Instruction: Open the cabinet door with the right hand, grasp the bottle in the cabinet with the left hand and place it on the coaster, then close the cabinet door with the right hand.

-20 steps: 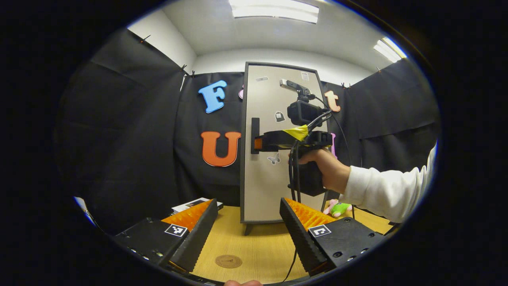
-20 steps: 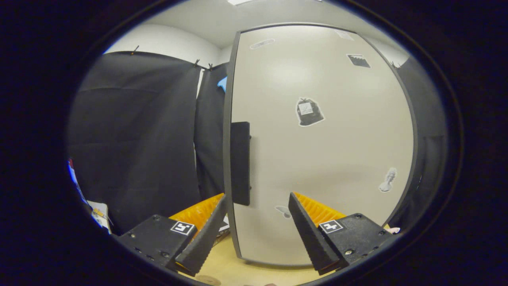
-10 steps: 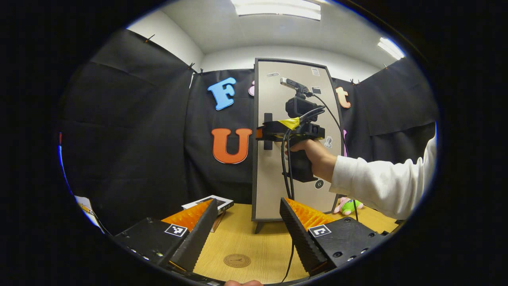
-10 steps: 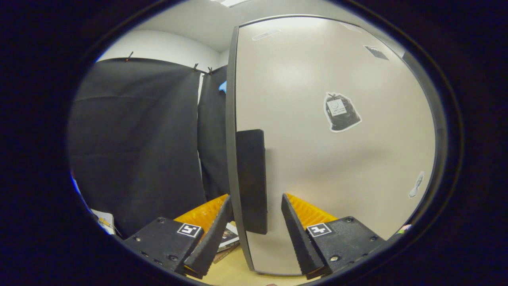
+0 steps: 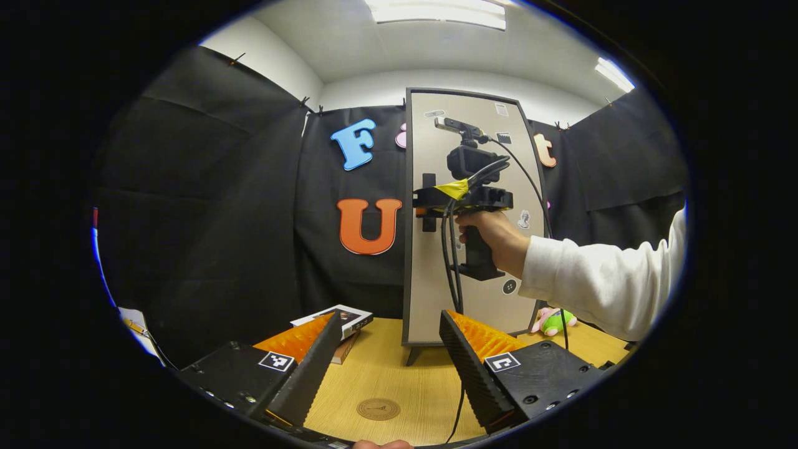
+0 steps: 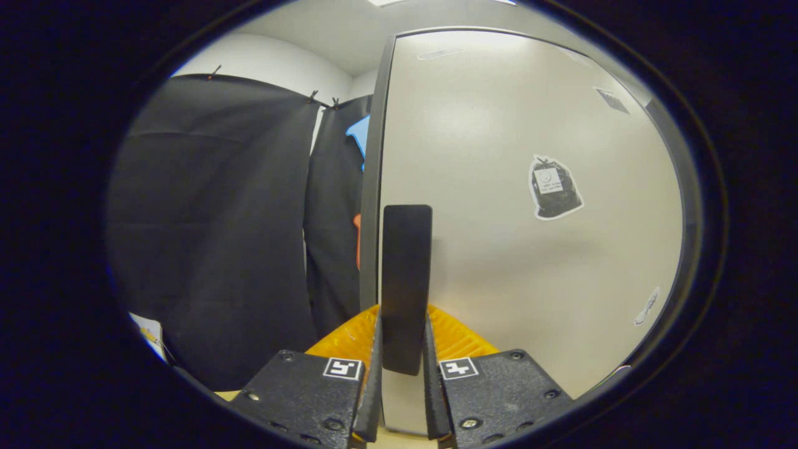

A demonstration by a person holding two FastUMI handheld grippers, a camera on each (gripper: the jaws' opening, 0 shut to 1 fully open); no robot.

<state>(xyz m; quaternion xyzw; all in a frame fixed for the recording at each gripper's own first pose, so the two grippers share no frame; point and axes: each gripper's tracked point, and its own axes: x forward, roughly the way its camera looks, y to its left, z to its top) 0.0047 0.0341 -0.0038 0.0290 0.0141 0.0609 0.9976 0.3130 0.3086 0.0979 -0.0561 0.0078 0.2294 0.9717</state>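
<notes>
Wooden tabletop (image 5: 399, 374), coaster (image 5: 378, 409) at 6 o'clock | step: door opening, cabinet door (image 6: 530, 249) shut, bottle unseen behind it | right gripper (image 6: 402, 374) clamped on handle (image 6: 406, 287) | left gripper (image 5: 389, 355) held open at 6 o'clock | next: pull judged needed, swinging door outward

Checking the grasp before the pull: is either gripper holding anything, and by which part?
The right gripper is shut on the cabinet door's black handle, clamping its lower end. The left gripper is open and holds nothing.
</notes>
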